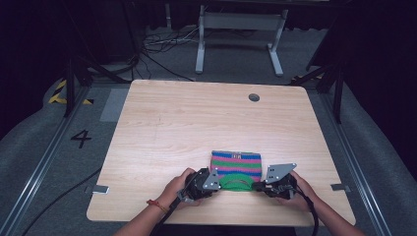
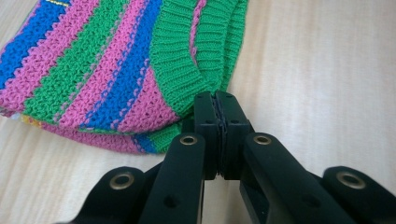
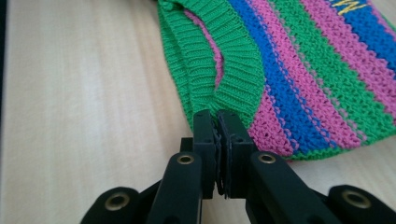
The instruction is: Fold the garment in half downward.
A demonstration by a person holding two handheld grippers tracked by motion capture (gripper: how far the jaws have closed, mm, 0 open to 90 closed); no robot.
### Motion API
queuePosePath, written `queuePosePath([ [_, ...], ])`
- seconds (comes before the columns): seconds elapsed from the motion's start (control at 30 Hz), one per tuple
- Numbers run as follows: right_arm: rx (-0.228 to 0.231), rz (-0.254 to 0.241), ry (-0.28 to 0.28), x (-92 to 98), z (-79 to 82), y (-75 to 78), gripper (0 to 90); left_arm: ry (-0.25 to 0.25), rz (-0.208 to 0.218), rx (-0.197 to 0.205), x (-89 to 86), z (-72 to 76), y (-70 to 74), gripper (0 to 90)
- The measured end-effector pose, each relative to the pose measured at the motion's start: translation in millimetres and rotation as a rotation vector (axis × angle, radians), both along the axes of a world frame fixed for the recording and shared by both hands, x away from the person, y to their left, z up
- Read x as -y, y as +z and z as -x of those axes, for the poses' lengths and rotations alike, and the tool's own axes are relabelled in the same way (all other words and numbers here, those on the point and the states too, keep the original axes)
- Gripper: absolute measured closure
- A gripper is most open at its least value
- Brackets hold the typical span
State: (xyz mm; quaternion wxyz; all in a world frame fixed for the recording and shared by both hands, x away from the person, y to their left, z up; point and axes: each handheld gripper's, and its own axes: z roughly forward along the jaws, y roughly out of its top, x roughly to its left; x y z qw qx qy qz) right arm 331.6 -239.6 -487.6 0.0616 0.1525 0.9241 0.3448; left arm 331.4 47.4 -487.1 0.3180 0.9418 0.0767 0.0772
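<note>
Two hand-held grippers meet a small knitted garment (image 1: 236, 167) lying flat near the front edge of a light wooden table (image 1: 196, 118), slightly right of centre. The knit carries horizontal stripes of pink, green and blue, with a green ribbed band (image 1: 236, 183) along its near side, where the opening sits. That band curves in an arc between the two tools. Yellow lettering (image 3: 348, 5) shows on one blue stripe; it is too cropped to read.

Left gripper (image 2: 217, 100): jaws pressed together, pinching the ribbed band at its left end. Right gripper (image 3: 217, 119): jaws likewise closed, pinching the band's right end. Each tool is held in a hand, left hand (image 1: 179, 189) and right hand (image 1: 295, 191), resting low at the table front. A red cord (image 1: 157, 205) circles the left wrist.
</note>
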Motion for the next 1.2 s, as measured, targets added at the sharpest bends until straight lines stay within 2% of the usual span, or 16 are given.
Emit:
queuePosePath([
  [0.2, 0.014, 0.019, -0.004, -3.0, -14.9, 0.4, 86.6, 0.041, -0.004, 0.01, -3.2, -13.0, -0.3, 88.0],
  [0.3, 0.01, 0.023, -0.014, -4.6, -24.4, 0.5, 86.6, 0.066, 0.011, 0.0, -6.8, -22.5, -1.7, 88.2],
  [0.33, 0.008, 0.017, -0.025, -5.5, -29.5, -0.2, 86.7, 0.088, 0.029, -0.011, -9.0, -27.5, -3.1, 88.4],
  [0.43, 0.008, 0.011, -0.038, -5.8, -33.9, -1.0, 86.7, 0.095, 0.041, -0.013, -10.2, -30.4, -4.1, 88.4],
  [0.53, 0.015, -0.007, -0.057, -5.0, -38.7, -2.8, 86.6, 0.095, 0.035, 0.004, -9.4, -31.2, -4.1, 88.4],
  [0.67, 0.026, -0.015, -0.06, -4.5, -37.8, -3.7, 86.0, 0.108, 0.036, 0.003, -9.4, -31.8, -4.1, 87.4],
  [0.9, 0.064, 0.004, -0.069, -4.2, -32.7, 2.9, 79.6, 0.13, 0.035, 0.019, -9.7, -27.7, -0.4, 83.1],
  [1.0, 0.068, -0.019, -0.078, 1.0, -31.2, 9.5, 77.3, 0.132, 0.047, 0.027, -12.8, -26.4, 4.1, 81.4],
  [1.1, 0.066, -0.028, -0.089, 3.7, -29.5, 13.1, 76.2, 0.13, 0.045, 0.04, -16.4, -22.6, 9.7, 78.8],
  [1.2, 0.093, -0.008, -0.093, 10.3, -25.0, 19.6, 70.9, 0.134, 0.043, 0.069, -20.1, -17.7, 14.3, 77.0],
])
